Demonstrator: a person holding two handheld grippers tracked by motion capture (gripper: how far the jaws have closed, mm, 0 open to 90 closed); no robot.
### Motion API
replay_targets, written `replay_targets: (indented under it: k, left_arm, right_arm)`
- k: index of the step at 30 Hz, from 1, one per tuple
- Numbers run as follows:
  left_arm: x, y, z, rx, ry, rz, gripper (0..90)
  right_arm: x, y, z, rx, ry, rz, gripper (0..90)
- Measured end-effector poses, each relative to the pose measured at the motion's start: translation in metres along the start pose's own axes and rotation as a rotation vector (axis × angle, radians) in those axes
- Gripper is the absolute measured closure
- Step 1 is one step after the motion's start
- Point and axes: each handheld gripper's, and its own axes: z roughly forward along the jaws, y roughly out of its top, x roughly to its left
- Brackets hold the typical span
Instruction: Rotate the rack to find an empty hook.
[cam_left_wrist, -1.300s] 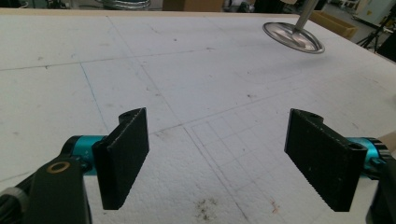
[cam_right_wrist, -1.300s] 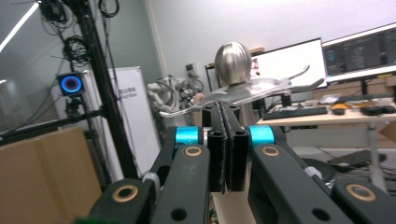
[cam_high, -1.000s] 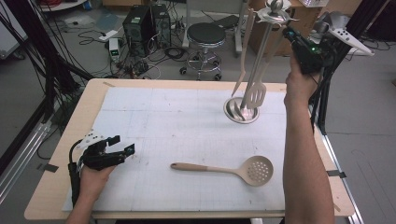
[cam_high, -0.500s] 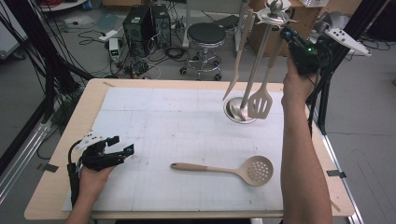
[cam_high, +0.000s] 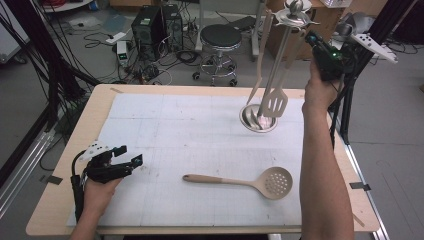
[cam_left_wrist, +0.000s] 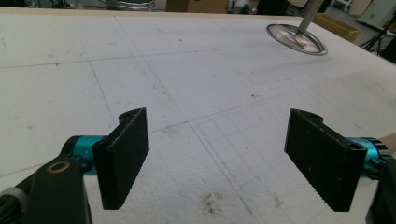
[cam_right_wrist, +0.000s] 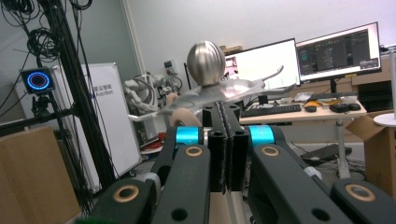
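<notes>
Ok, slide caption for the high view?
Right gripper raised beside the utensil rack; slotted spoon on the table.

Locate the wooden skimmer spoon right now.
High view: the skimmer spoon lies flat on the white mat, near edge right of centre, between the left gripper and the right forearm.

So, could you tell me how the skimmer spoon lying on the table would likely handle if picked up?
The skimmer spoon looks stiff and light. Its slim handle lies flat, so it probably won't roll, though the head end may droop.
</notes>
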Motion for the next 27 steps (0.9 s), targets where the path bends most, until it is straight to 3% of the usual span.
replay_targets:
  k: [4,12,14,17,27]
  left_arm:
    - [0.0,0.0,0.0,0.001,0.0,0.005,22.4]
    - [-0.003,0.0,0.001,0.002,-0.002,0.01,22.5]
    - [-0.003,0.0,0.001,0.002,-0.002,0.009,22.5]
    - [-0.002,0.0,0.001,0.004,0.0,0.009,22.5]
    - [-0.002,0.0,0.001,0.002,-0.001,0.005,22.5]
  right_arm:
    - [0.001,-0.003,-0.002,-0.014,0.011,0.018,90.0]
    - [0.01,-0.006,-0.003,0.008,0.068,-0.014,90.0]
    - [0.013,-0.007,-0.002,0.012,0.063,-0.034,90.0]
    - [0.013,-0.008,0.0,0.011,0.077,-0.02,90.0]
    - [0.032,-0.012,0.013,0.038,0.106,-0.061,90.0]
